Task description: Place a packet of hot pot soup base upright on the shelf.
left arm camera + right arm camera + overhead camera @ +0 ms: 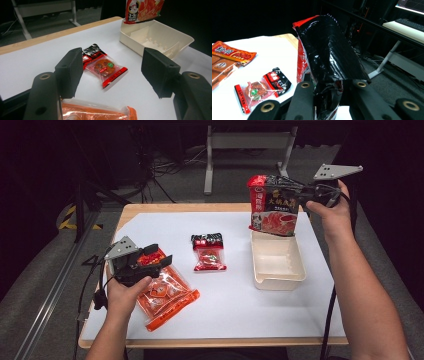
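The red-and-black pouch (274,205) hangs upright above the far end of the cream tray (278,276), its lower edge level with the tray's far rim. The right tongs (300,195) pinch it near its top edge; in the right gripper view the black jaws are closed tight on the crumpled dark foil of the pouch (327,57), which bulges up between them. The right hand (332,212) holds those tongs raised off the desk (240,312), over its far right part.

The left tongs (155,260) are spread wide and hold nothing. In the left gripper view the two black pads (70,72) stand well apart, with bare white desk between them. They hover just over the top end of the orange packet (165,295), which lies flat near the left front corner; whether a jaw touches its clear wrapper, I cannot tell. The left hand (125,295) grips them from below.

A small snack packet (208,252) lies flat mid-desk, between the orange packet and the tray, touching neither.
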Tool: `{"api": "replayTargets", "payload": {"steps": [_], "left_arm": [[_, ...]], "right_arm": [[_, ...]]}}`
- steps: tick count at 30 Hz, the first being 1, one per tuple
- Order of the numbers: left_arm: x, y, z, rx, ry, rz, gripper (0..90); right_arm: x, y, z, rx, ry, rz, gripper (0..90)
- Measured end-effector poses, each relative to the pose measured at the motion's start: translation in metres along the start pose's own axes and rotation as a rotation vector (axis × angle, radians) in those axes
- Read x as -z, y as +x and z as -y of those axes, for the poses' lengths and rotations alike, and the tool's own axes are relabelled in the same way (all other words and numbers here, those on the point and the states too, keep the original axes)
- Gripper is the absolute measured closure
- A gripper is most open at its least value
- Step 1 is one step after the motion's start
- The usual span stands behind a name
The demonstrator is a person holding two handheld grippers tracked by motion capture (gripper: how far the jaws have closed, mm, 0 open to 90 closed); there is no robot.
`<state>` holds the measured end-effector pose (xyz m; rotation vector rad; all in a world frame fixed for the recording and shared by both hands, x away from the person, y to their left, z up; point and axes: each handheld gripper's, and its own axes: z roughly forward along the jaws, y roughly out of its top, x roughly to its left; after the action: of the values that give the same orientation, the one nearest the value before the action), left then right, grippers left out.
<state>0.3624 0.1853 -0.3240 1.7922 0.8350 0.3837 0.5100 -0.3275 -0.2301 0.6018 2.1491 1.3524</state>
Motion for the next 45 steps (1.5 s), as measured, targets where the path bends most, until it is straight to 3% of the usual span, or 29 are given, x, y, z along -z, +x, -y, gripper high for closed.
{"api": "replayTargets", "payload": {"steps": [22,34,45], "left_arm": [[-0.001,0.002,0.000,0.012,-0.001,0.002,34.9],[-0.002,0.003,0.000,0.009,0.003,-0.001,34.8],[-0.005,0.002,0.001,0.012,0.015,0.004,34.6]], "right_arm": [[-0.017,-0.003,0.030,0.012,0.059,0.007,78.4],[-0.024,-0.001,0.040,-0.006,0.035,-0.007,77.1],[-0.029,0.002,0.049,-0.030,0.049,-0.014,74.9]]}}
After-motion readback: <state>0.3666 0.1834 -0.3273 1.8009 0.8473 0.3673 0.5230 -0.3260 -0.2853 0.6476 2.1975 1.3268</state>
